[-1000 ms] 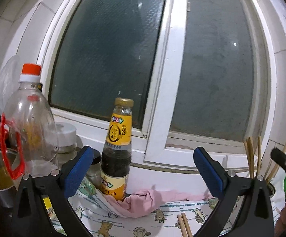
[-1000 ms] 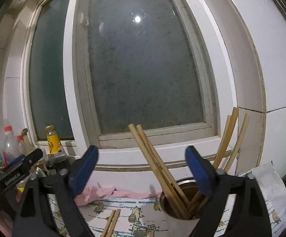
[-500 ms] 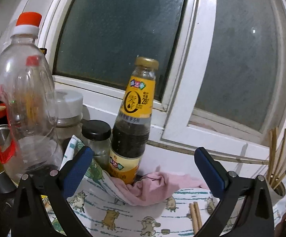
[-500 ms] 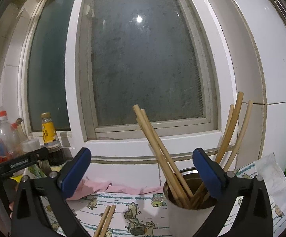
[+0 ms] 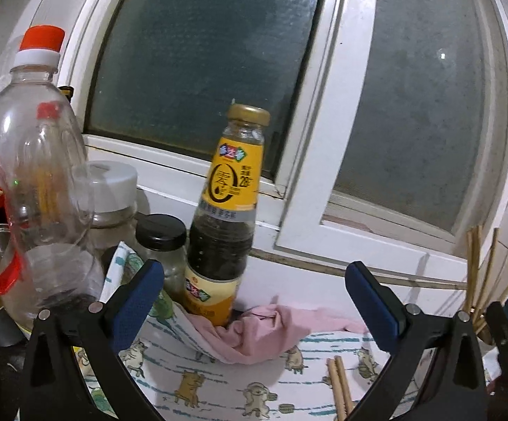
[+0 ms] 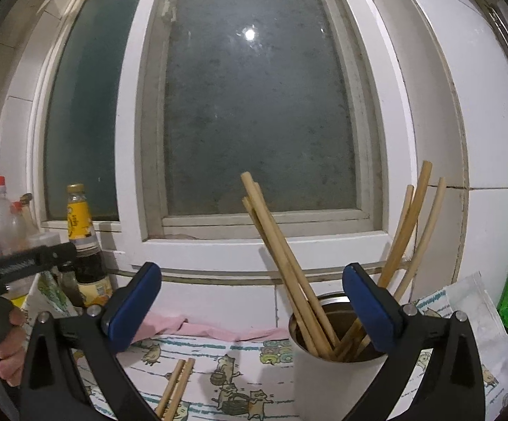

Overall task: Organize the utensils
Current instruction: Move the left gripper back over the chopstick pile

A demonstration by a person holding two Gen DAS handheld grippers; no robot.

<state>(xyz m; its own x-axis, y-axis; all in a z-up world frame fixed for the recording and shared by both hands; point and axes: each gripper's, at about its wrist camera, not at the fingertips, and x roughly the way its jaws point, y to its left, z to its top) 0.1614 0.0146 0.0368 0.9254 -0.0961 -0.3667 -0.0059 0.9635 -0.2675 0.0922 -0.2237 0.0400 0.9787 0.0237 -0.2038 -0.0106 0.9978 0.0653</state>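
Only right view: holder [image 6: 327, 368] w/ chopsticks [image 6: 289, 263].

Two chopsticks [image 6: 175, 387] lie on the cloth [image 6: 240, 372], left of the holder [image 6: 327, 375] (more chopsticks stand in it); the sauce bottle [image 6: 85, 245] stands far left.
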